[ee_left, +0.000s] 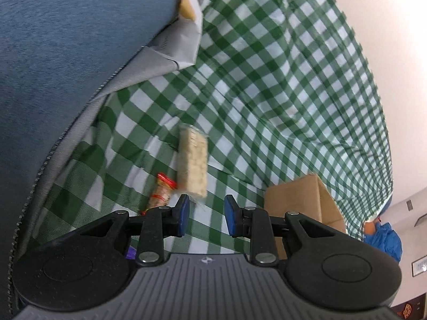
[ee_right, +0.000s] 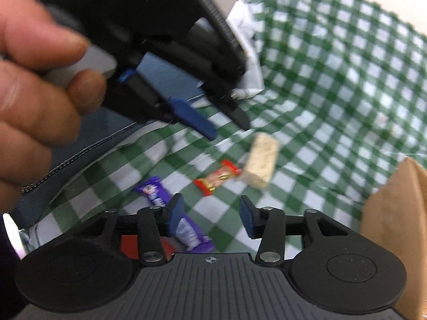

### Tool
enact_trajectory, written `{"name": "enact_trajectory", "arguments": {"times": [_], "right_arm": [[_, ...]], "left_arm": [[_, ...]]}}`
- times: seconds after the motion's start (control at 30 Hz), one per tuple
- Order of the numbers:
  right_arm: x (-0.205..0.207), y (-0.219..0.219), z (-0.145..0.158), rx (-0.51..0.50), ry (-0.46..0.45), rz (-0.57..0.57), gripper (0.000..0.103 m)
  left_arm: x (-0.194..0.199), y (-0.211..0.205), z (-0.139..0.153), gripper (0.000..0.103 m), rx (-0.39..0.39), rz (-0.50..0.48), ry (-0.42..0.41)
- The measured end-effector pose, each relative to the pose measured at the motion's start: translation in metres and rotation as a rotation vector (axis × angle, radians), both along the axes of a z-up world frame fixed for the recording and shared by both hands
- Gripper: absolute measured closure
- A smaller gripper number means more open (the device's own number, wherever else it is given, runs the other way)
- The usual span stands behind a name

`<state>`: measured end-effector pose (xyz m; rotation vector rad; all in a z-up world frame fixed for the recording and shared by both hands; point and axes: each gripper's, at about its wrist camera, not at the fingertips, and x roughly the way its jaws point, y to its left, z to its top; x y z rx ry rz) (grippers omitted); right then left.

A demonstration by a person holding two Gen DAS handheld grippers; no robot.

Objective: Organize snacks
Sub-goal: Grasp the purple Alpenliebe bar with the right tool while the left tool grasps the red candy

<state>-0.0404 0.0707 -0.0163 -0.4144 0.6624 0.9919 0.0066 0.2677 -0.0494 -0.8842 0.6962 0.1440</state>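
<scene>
I'm holding the left gripper [ee_left: 206, 214] over the green checked cloth [ee_left: 280, 85], jaws spread with nothing between them, just short of the pale rice bar [ee_left: 193, 165]. The red-wrapped candy [ee_left: 161, 193] is lying beside that bar, touching its near end. My right gripper [ee_right: 210, 217] is hanging jaws apart above the purple bar [ee_right: 156, 193]. A brown paper bag [ee_right: 395, 213] is standing to the right.

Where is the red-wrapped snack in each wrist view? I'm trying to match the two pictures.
Left wrist: red-wrapped snack, low centre-left, just beyond the left gripper.
Right wrist, centre, ahead of the right gripper.
Shared landmark: pale rice-cracker bar beside it.
</scene>
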Motion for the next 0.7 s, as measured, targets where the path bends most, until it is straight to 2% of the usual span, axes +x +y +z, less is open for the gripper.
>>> {"name": "enact_trajectory", "arguments": {"times": [0.3, 0.37, 0.5, 0.57, 0.67, 0.7], "right_arm": [[-0.002, 0.031, -0.029, -0.092, 0.068, 0.094, 0.045], [-0.001, 0.033, -0.031, -0.086, 0.076, 0.095, 0.041], [0.005, 0.031, -0.032, -0.074, 0.109, 0.098, 0.044], [0.006, 0.028, -0.031, -0.073, 0.112, 0.110, 0.062], [0.007, 0.025, -0.030, -0.084, 0.103, 0.124, 0.080], [0.008, 0.023, -0.029, -0.082, 0.106, 0.131, 0.081]], "left_arm": [[0.003, 0.006, -0.006, 0.073, 0.009, 0.013, 0.034], [0.005, 0.006, -0.007, 0.073, 0.007, 0.013, 0.036], [0.008, 0.004, -0.008, 0.073, 0.011, 0.011, 0.037], [0.010, 0.003, -0.008, 0.073, 0.016, 0.009, 0.039], [0.012, 0.000, -0.008, 0.073, 0.028, 0.004, 0.045], [0.013, -0.001, -0.008, 0.073, 0.032, 0.002, 0.047]]}}
